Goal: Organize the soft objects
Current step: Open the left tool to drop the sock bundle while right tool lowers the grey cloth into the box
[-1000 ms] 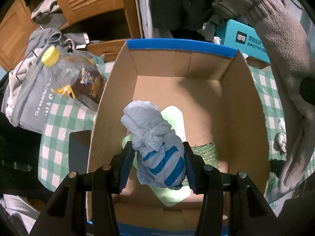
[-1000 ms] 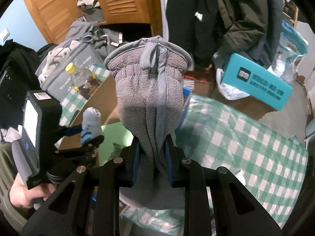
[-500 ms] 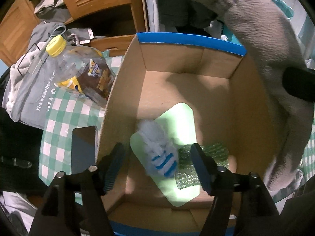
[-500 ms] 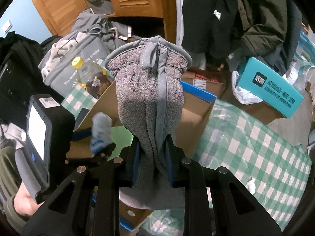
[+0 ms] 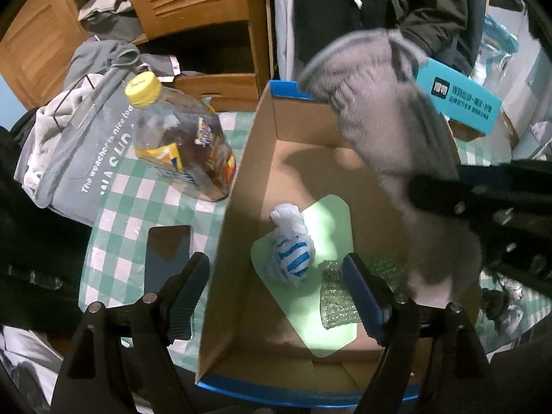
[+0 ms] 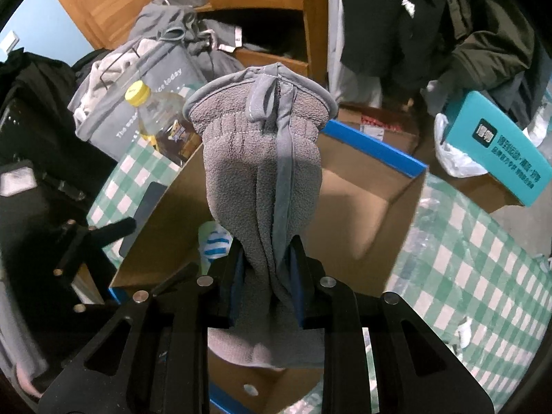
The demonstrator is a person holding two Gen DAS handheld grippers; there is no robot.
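Observation:
An open cardboard box (image 5: 249,207) with a blue rim stands on the checked cloth. Inside it, a white bundle with blue stripes (image 5: 291,252) lies loose on a pale green foam sheet (image 5: 331,217), next to green bubble wrap (image 5: 333,296). My left gripper (image 5: 274,262) hovers above the box's near left corner; its jaws are opening and nothing is between them. My right gripper (image 6: 267,252) is shut on a grey fleece glove (image 6: 262,158), and its jaws are starting to open. The glove (image 5: 379,117) hangs over the right side of the box (image 6: 362,200).
A yellow-capped bottle (image 5: 179,145) and a dark phone (image 5: 169,258) lie left of the box on the green checked cloth (image 6: 483,258). A grey tote bag (image 5: 79,158) sits further left, a teal carton (image 5: 459,100) at the back right. Wooden cabinets and hanging clothes stand behind.
My left gripper opened and the striped bundle dropped onto the green sheet in the box. My right gripper carried the glove leftward and lower, over the box.

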